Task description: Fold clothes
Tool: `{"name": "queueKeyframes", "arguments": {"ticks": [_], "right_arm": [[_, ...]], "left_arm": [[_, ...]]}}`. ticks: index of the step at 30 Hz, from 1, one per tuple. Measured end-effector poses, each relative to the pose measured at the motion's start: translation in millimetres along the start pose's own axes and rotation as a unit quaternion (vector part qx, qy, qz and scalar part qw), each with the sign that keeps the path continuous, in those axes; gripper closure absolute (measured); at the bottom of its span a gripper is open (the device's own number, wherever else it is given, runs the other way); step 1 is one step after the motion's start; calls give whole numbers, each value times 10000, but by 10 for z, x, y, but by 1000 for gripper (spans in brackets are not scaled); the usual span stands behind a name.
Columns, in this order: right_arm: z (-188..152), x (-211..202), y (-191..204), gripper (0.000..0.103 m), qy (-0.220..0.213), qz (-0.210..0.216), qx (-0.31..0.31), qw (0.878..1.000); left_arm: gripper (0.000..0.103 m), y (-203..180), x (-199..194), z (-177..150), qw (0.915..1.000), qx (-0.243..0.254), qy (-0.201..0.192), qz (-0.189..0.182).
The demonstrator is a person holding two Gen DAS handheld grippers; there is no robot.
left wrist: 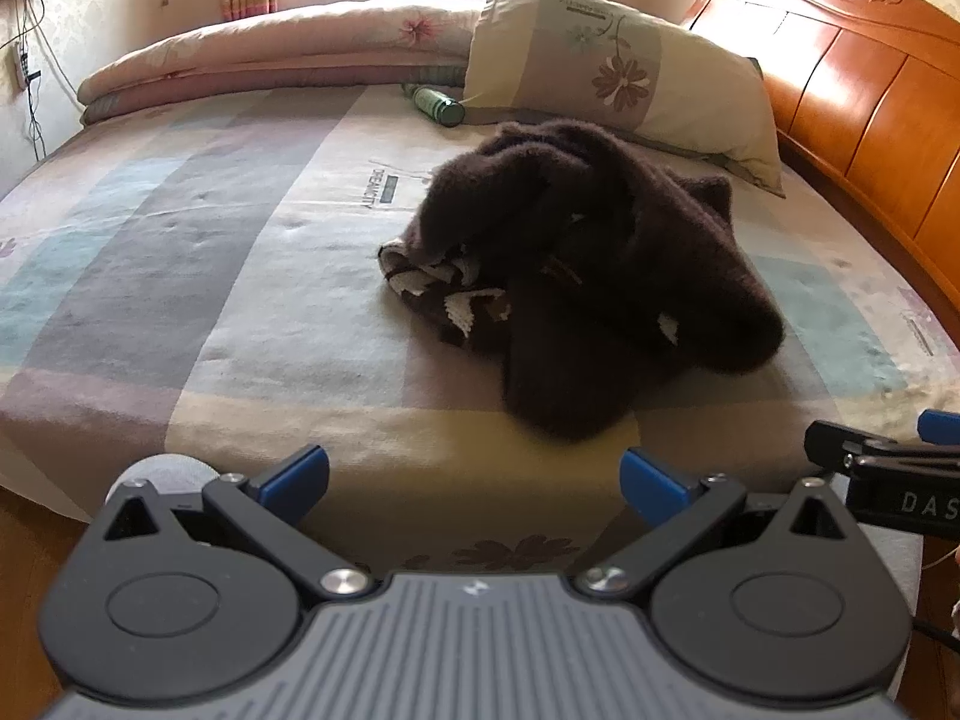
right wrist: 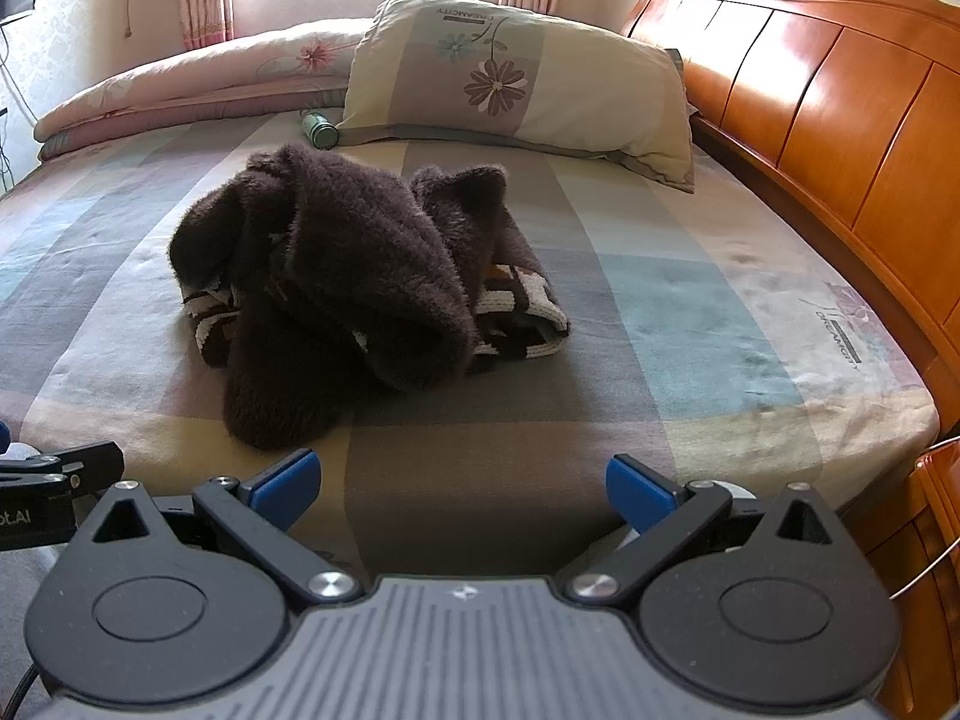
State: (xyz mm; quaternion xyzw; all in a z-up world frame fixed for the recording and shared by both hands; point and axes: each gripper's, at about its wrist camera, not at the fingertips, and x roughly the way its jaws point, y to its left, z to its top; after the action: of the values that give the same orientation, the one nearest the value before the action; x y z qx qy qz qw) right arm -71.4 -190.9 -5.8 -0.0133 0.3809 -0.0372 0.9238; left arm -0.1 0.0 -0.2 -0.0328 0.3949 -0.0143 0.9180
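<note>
A dark brown fluffy garment [left wrist: 594, 276] lies crumpled in a heap on the bed, with a brown-and-cream patterned knit edge showing underneath. In the right wrist view the same garment [right wrist: 342, 288] sits left of centre. My left gripper [left wrist: 474, 480] hovers at the bed's near edge, short of the heap, open with nothing between its blue fingertips. My right gripper [right wrist: 459, 483] is also open and empty, a little way in front of the garment. The right gripper's side shows at the right edge of the left wrist view, and the left gripper's side at the left edge of the right wrist view.
The bed [right wrist: 690, 300] has a pastel striped sheet. A flowered pillow [right wrist: 528, 78] leans at the head, a green bottle [right wrist: 318, 129] lies beside it, and a rolled pink quilt [left wrist: 270, 60] runs along the far side. A wooden headboard [right wrist: 840, 108] stands on the right.
</note>
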Motion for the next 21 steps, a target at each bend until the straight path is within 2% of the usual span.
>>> {"name": "queueKeyframes", "arguments": {"ticks": [21], "right_arm": [[4, 16, -6, 0, 30, -6, -2, 10000]], "left_arm": [[1, 11, 4, -20, 10000, -56, 9, -50]]}}
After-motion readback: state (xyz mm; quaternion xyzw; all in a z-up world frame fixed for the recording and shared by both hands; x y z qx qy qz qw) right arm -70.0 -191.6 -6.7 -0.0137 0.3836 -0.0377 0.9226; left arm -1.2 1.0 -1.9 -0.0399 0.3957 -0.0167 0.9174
